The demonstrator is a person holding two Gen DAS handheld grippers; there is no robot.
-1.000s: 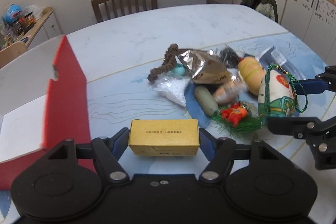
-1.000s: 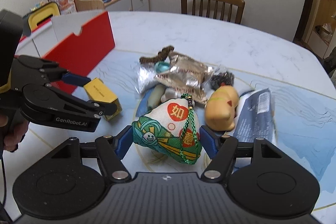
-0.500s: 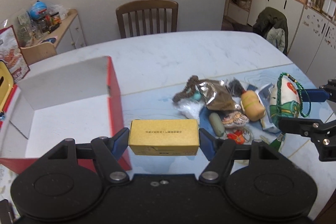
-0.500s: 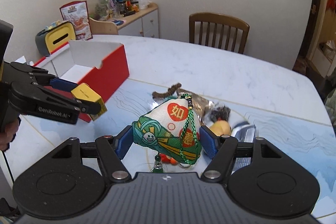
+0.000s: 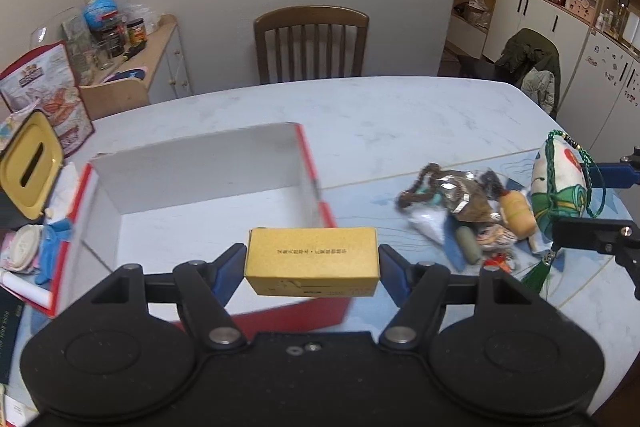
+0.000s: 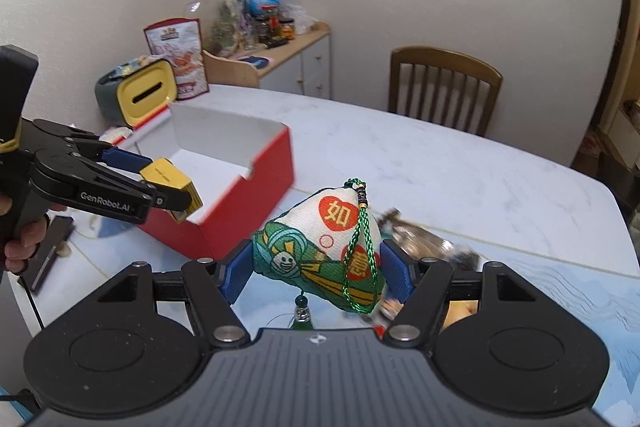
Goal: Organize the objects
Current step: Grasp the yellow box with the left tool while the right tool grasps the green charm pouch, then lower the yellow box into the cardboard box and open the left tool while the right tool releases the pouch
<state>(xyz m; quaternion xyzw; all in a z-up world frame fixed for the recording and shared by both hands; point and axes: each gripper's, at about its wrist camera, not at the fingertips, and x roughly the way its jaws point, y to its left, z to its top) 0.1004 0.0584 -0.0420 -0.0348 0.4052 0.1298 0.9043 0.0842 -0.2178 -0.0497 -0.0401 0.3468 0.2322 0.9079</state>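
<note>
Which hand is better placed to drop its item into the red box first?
Left. The left gripper holds the yellow carton right over the red box; the right gripper, with the embroidered pouch, sits off to its side.

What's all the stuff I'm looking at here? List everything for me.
Yellow box: one, held in the left tool, above the red box's near edge.
Embroidered pouch: one, white and green with a green cord, held in the right tool.
Red box: one, open, white inside, on the table's left.
Pile of small items: several, mixed colours, on the table's right.
Table: one, pale marble.
Chair: one, brown wood, behind the table.
Yellow-lidded bin: one, far left.
Left tool: black, blue pads.
Right tool: the same.
</note>
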